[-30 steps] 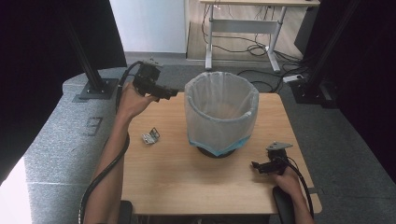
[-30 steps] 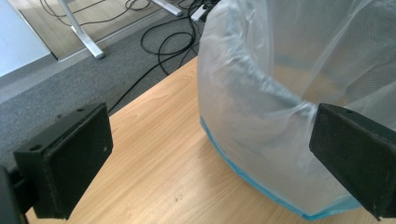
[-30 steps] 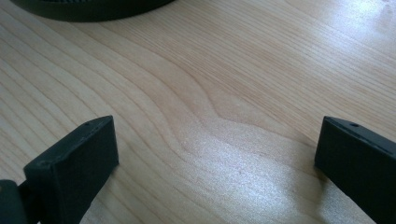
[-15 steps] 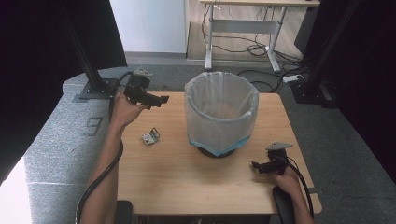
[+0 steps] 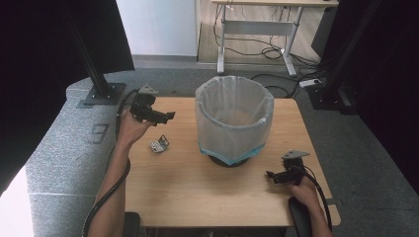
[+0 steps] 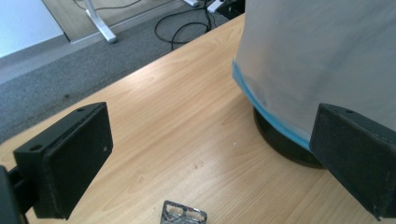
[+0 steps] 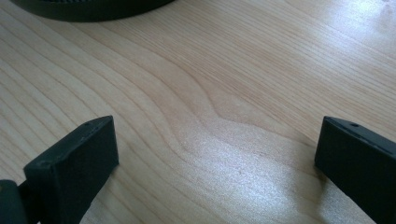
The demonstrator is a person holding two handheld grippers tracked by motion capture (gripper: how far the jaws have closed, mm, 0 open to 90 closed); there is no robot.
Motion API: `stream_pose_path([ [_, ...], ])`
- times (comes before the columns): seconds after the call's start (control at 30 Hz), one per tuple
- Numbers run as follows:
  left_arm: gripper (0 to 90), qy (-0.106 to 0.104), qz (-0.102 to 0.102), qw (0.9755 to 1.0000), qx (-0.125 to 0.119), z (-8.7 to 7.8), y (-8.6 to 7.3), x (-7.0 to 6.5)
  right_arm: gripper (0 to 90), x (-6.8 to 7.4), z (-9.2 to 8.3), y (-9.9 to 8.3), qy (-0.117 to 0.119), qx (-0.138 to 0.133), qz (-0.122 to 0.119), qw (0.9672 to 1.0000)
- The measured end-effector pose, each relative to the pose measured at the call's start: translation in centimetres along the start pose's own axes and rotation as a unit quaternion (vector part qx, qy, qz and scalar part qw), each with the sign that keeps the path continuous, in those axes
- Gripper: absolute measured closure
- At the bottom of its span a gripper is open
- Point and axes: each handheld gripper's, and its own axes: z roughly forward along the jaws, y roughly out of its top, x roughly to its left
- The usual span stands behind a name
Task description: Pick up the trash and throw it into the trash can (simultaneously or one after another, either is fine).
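Grey carpet lies all around a wooden bench (image 5: pixel 197 192), and a metal desk stands far behind it. On the middle of the bench stands a bin (image 5: pixel 233 118) lined with a pale bag that has a blue rim hanging low.

A small shiny metal piece (image 5: pixel 158 144) lies near the left edge of the bench, well apart from the bin. In the left gripper view this metal piece (image 6: pixel 183 213) sits low between the jaws.

The left gripper (image 5: pixel 168 116) hangs just above and behind the piece, with its jaws spread wide and nothing in them. The right gripper (image 5: pixel 271 175) rests low near the front right corner, jaws also wide apart, holding nothing.

The step in hand looks like picking up the metal piece. To do it well, the left gripper should tip down, come straight over the piece so one jaw is on each side, then squeeze gently on its thin edges. The piece is flat, so it could slip.

A large "9" (image 5: pixel 99 132) is marked on the grey floor by the left edge of the bench.
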Motion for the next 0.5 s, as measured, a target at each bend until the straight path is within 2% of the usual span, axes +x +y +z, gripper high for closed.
stream_pose_path([
  [0.2,0.0,0.002,-0.021,0.9998,-0.005,1.1,-1.9,0.5,0.0,0.0,0.0,0.0,0.0,0.0,0.0,1.0],
  [0.5,0.0,0.008,-0.034,0.9994,0.002,2.8,-4.3,1.2,0.0,0.0,0.0,0.0,0.0,0.0,0.0,1.0],
])
